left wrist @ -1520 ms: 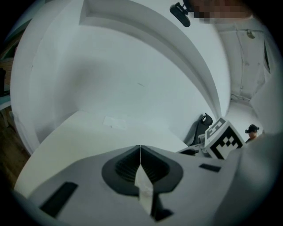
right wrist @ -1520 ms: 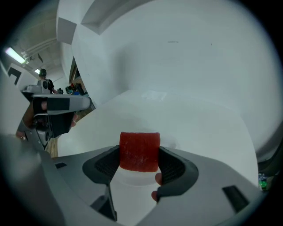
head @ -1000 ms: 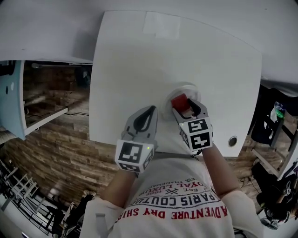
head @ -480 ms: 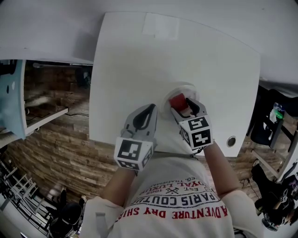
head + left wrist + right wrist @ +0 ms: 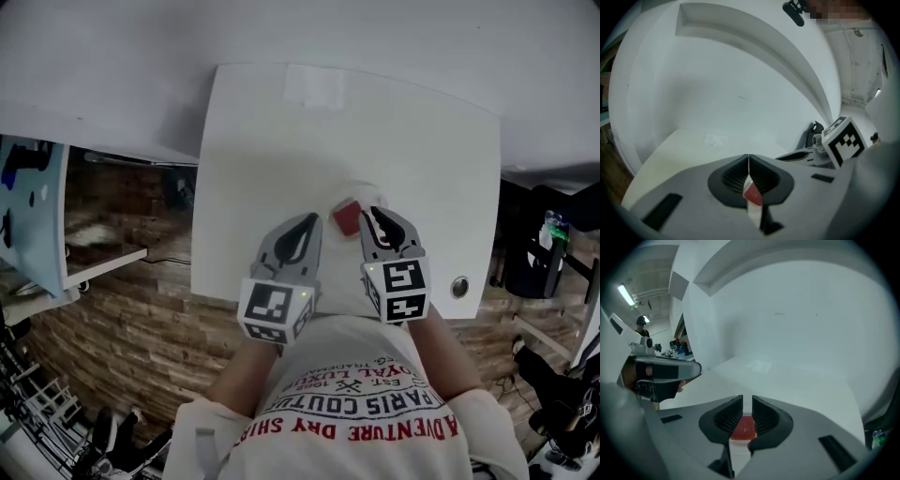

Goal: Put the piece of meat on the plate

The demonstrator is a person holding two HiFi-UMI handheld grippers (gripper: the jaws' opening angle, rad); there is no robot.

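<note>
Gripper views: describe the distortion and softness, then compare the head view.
Left gripper view: heavy fisheye, dark rounded corners, wall ledge bowed. Right gripper view: same fisheye; the piece of meat looks soft. Head view: milder bending, white table evenly lit, no glare.

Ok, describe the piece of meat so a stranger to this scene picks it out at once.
Start at the big white table and look toward its near edge, by the person, where a round white plate sits. On it lies the piece of meat, a small blocky chunk. It is the only red thing on the table.
</note>
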